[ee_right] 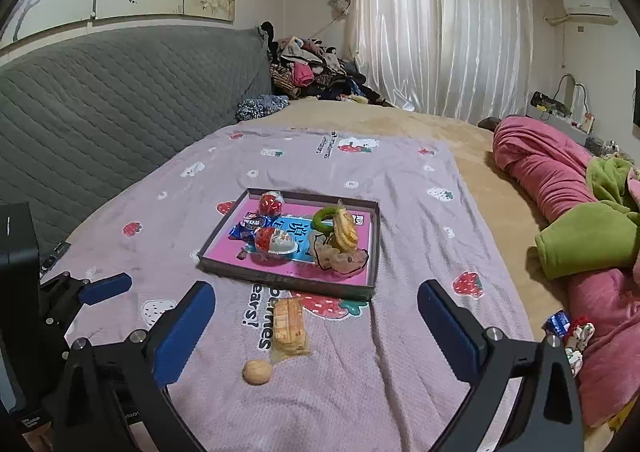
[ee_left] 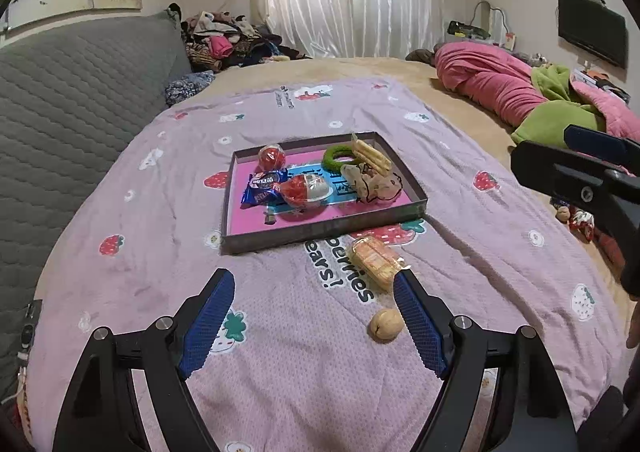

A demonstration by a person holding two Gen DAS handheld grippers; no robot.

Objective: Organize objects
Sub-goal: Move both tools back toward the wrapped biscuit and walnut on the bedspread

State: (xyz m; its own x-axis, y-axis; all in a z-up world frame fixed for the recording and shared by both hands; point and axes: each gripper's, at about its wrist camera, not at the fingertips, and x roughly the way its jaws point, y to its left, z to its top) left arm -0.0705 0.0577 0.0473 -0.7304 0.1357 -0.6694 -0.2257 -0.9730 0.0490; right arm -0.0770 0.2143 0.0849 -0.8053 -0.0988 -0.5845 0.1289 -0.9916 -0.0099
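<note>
A shallow box tray (ee_left: 320, 230) (ee_right: 280, 279) with a pink floor sits on the purple strawberry blanket. It holds a red egg toy (ee_left: 306, 188) (ee_right: 274, 240), a small red ball (ee_left: 272, 156), a blue snack packet (ee_left: 262, 186), a green ring (ee_left: 340, 158) (ee_right: 324, 218) and wrapped biscuits (ee_left: 372, 154). In front of the tray lie a wrapped yellow cracker pack (ee_left: 376, 258) (ee_right: 290, 322) and a walnut (ee_left: 385, 325) (ee_right: 257, 372). My left gripper (ee_left: 314, 318) is open and empty, the walnut near its right finger. My right gripper (ee_right: 316, 330) is open and empty above the cracker pack.
A grey quilted headboard (ee_left: 72, 100) runs along the left. Pink and green bedding (ee_left: 520, 92) (ee_right: 580, 220) is heaped at the right. Small snack items (ee_right: 568, 328) lie at the blanket's right edge. A clothes pile (ee_left: 232, 36) sits at the back.
</note>
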